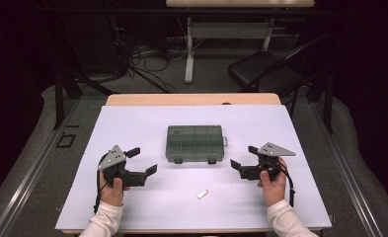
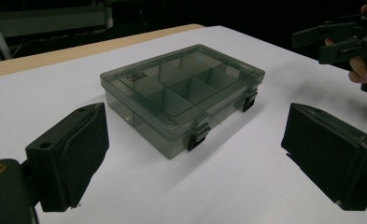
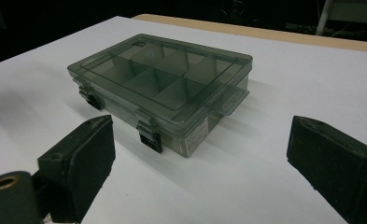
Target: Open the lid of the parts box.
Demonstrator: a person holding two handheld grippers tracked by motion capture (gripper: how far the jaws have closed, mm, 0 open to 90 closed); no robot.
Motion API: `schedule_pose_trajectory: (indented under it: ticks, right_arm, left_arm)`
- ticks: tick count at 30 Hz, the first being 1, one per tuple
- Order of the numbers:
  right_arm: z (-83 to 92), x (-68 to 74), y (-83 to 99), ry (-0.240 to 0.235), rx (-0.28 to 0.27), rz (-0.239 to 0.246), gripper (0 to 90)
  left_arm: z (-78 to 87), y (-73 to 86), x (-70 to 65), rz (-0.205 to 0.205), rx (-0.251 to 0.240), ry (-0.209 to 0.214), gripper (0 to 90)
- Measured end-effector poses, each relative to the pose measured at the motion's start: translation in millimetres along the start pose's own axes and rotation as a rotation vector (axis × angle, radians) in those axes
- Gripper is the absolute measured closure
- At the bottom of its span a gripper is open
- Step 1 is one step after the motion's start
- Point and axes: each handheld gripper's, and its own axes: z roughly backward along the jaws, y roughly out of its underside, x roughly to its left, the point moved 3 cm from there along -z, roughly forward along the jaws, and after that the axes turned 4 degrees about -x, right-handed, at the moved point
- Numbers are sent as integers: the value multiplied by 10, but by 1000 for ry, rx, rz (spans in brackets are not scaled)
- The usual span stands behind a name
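Observation:
A smoky grey clear compartment box [image 1: 195, 143] lies shut in the middle of the white tabletop [image 1: 127, 123], its two black latches facing the person. My left gripper [image 1: 142, 160] is held to the left of the box and stands open, its jaws wide apart and pointing at the box [image 2: 181, 91]. Between the left gripper's [image 2: 195, 142] jaws there is nothing. To the right of the box, my right gripper [image 1: 244, 157] is open too and aims at the box [image 3: 162, 77]. The right gripper's [image 3: 202, 140] jaws are wide and hold nothing. A small white piece [image 1: 203, 194] lies near the front edge.
The table's wooden far edge [image 1: 191, 98] shows beyond the white sheet. Behind the table stand a black folding chair [image 1: 265, 69], a second table's white legs [image 1: 189, 49] and a tangle of floor cables [image 1: 142, 59]. The right gripper [image 2: 344, 42] appears far off in the left gripper view.

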Motion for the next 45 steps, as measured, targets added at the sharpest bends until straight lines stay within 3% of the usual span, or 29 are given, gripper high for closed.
schedule_pose_trajectory:
  ticks: [4, 5, 9, 19, 20, 21, 23, 25, 28, 34, 39, 40, 45]
  right_arm:
    - [-14, -5, 4, -2, 5, -21, 67]
    - [-34, -5, 12, -1, 17, -36, 54]
    - [-71, 13, 19, -24, 30, -67, 37]
    - [-201, 132, 53, 8, 90, -29, 78]
    - [-212, 146, 59, 9, 100, -22, 102]
    - [-228, 169, 60, 15, 120, 15, 155]
    - [-241, 182, 59, 19, 122, 31, 157]
    - [-256, 206, 38, 4, 119, 39, 219]
    - [-260, 215, 19, 4, 120, 46, 260]
    - [-321, 262, -69, 7, 127, 66, 397]
    - [-373, 286, -139, 4, 120, 70, 435]
    - [-406, 296, -171, 0, 109, 63, 448]
    - [-485, 306, -214, -5, 79, 72, 476]
  left_arm:
    - [-34, 16, 4, 24, 25, -6, 67]
    - [-67, 29, 3, 40, 55, -15, 67]
    - [-101, 43, -16, 37, 74, -15, 47]
    - [-235, 63, -93, 39, 140, -36, 20]
    - [-246, 59, -103, 37, 150, -35, 31]
    - [-275, 49, -123, 39, 153, -25, 50]
    - [-289, 43, -131, 36, 158, -31, 66]
    - [-308, 27, -148, 35, 162, -36, 154]
    - [-321, 14, -157, 26, 173, -38, 157]
    - [-384, -52, -145, 37, 190, -44, 247]
    - [-461, -120, -123, 48, 205, -64, 301]
    - [-475, -129, -113, 50, 199, -74, 371]
    - [-560, -180, -43, 90, 169, -79, 428]
